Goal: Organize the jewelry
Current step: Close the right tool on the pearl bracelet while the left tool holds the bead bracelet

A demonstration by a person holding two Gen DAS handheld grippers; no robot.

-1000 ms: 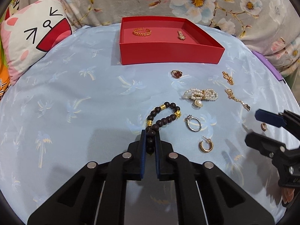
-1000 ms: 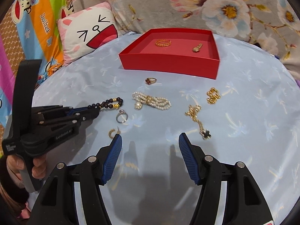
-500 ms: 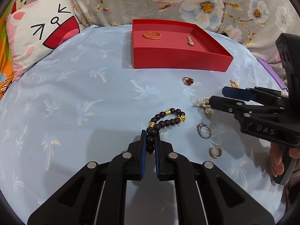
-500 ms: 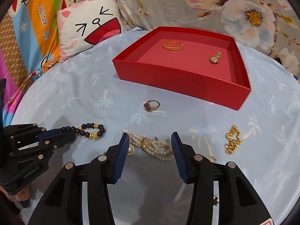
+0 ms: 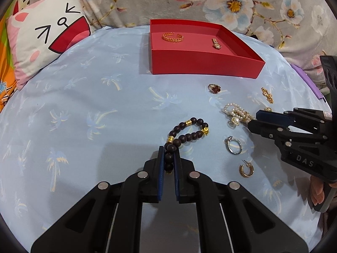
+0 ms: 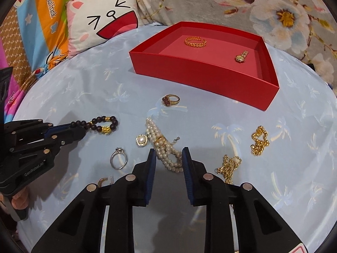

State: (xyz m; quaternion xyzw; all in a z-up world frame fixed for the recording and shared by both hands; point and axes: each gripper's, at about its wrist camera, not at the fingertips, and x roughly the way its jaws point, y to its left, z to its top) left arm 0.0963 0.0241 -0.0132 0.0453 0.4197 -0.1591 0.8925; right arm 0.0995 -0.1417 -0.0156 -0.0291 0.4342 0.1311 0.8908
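My left gripper (image 5: 169,150) is shut on the near end of a dark bead bracelet (image 5: 187,133) with gold beads; the rest of it lies on the blue cloth. It also shows in the right wrist view (image 6: 101,124). My right gripper (image 6: 168,152) is open, its fingers on either side of a white pearl bracelet (image 6: 166,149) lying on the cloth. The red tray (image 5: 206,65) at the back holds a gold bangle (image 5: 172,37) and a small gold watch (image 5: 216,43).
Loose on the cloth: a red-stone ring (image 6: 170,100), a silver ring (image 6: 119,158), a gold hoop earring (image 5: 246,169), a pearl pendant (image 6: 141,140), two gold chains (image 6: 259,140) (image 6: 228,167). A cat-face pillow (image 5: 46,33) sits at the back left.
My right gripper has moved forward and down onto the pearl bracelet and narrowed around it. My left gripper has stayed shut on the bead bracelet, shifting slightly.
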